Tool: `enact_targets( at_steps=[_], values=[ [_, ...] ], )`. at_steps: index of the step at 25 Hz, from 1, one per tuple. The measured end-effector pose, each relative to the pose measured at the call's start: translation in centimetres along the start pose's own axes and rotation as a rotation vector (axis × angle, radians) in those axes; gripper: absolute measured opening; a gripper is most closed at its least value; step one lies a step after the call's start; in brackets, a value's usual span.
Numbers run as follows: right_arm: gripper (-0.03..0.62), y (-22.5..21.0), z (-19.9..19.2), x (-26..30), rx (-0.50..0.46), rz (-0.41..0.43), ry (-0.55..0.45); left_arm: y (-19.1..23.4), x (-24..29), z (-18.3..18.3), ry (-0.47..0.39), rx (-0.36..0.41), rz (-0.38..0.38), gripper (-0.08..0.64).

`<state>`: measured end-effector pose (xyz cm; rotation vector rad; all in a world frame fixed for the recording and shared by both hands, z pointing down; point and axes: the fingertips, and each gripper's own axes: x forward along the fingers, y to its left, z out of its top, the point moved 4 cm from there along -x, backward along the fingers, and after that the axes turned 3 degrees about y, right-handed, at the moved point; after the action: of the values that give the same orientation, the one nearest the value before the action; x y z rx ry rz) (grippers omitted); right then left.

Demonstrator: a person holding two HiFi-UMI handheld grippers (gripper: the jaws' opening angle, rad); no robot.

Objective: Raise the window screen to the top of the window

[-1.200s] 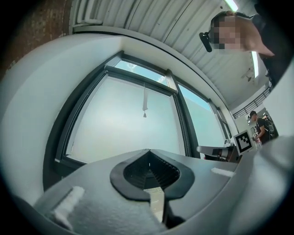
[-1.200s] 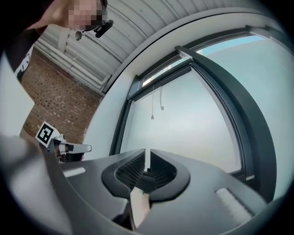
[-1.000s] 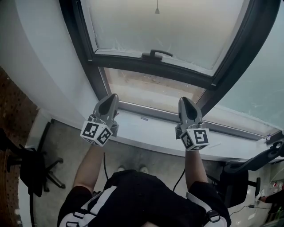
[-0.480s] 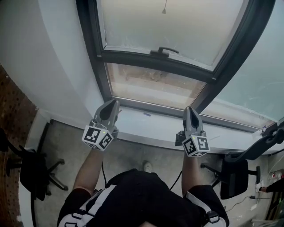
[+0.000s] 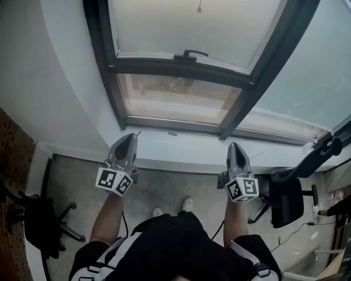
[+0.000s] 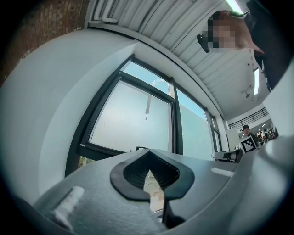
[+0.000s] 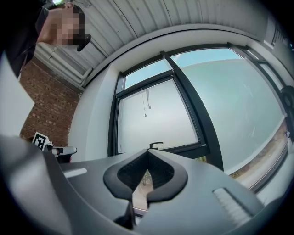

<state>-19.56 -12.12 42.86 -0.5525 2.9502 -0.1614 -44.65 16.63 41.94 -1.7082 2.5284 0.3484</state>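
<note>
Milky white fills the upper pane (image 5: 186, 24) of a dark-framed window, above a latch handle (image 5: 188, 54) on the crossbar and a clear lower pane (image 5: 175, 99) that shows the ground outside. A person faces it with a gripper in each hand. The left gripper (image 5: 130, 137) and the right gripper (image 5: 235, 147) hover at the near edge of the white windowsill (image 5: 181, 147), well apart from each other and short of the glass. Each gripper's own view shows its jaws pressed together with nothing between them, only the window beyond.

The window screen cannot be told apart from the pale pane in any view. Its likeliest sign is a thin pull cord (image 5: 199, 6) dangling high in the pane, close under the top rail. A cord that high would suit a screen already rolled to the top of the window, with both hands clear of a finished job. It would equally suit a screen drawn down to the crossbar, if the whiteness is the screen itself, with the hands gathering below it. The pictures do not settle which. Either way nothing is gripped. The cord is the only visible hold on the screen, and it hangs well above both grippers.
</note>
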Motion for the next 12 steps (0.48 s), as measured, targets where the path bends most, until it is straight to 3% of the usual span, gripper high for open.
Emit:
enact_targets(
  at_steps=[7,12],
  values=[
    [0.005,-2.3,1.6,-2.3,-0.053,-0.006,-0.029,-2.0,-0.2,-1.1,0.015,0.01,0.02,0.003],
    [0.005,-3.5,-0.2,-2.7,-0.037,0.0,0.011,-3.9,0.8,-2.0,0.031,0.016,0.02,0.005]
  ],
)
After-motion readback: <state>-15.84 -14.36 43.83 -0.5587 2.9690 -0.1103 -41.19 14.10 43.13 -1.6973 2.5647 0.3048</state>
